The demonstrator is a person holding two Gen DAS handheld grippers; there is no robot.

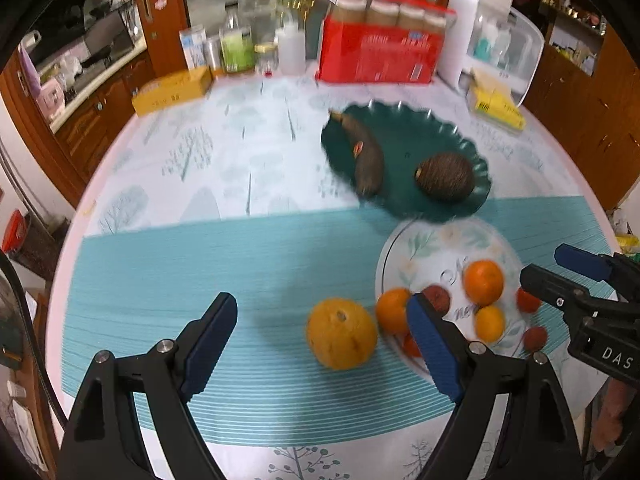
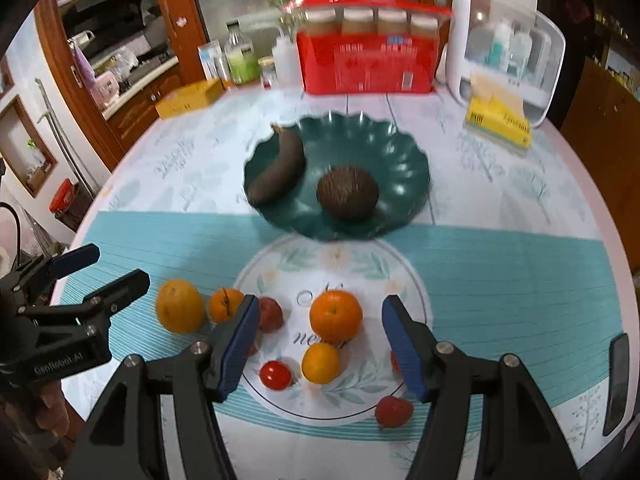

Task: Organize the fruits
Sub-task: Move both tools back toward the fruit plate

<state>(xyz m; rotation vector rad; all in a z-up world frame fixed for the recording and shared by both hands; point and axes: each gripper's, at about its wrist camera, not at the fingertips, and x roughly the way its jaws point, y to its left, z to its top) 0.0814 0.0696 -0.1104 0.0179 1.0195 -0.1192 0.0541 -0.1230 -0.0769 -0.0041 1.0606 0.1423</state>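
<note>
1. While both grippers hang open and empty over the table, pick one fruit each.
2. The left gripper [image 1: 322, 322], jaws wide, is nearest the large rough yellow citrus [image 1: 341, 333] lying on the teal cloth just beside the white floral plate [image 2: 416, 280]; centre it between the pads.
3. The right gripper [image 2: 320, 338], half open, frames the round orange tangerine [image 2: 335, 315] on that plate; lower squarely, avoiding the small red tomato [image 2: 275, 375].
4. Judged destination: the dark green scalloped dish [image 2: 400, 152].

Your left gripper's right finger [image 1: 434, 344] hides part of the small fruit on the white plate [image 1: 404, 240]. The green dish [image 2: 400, 148] and its two dark fruits are smeared by motion blur. The labels on the red box [image 2: 368, 60] are unreadable.
</note>
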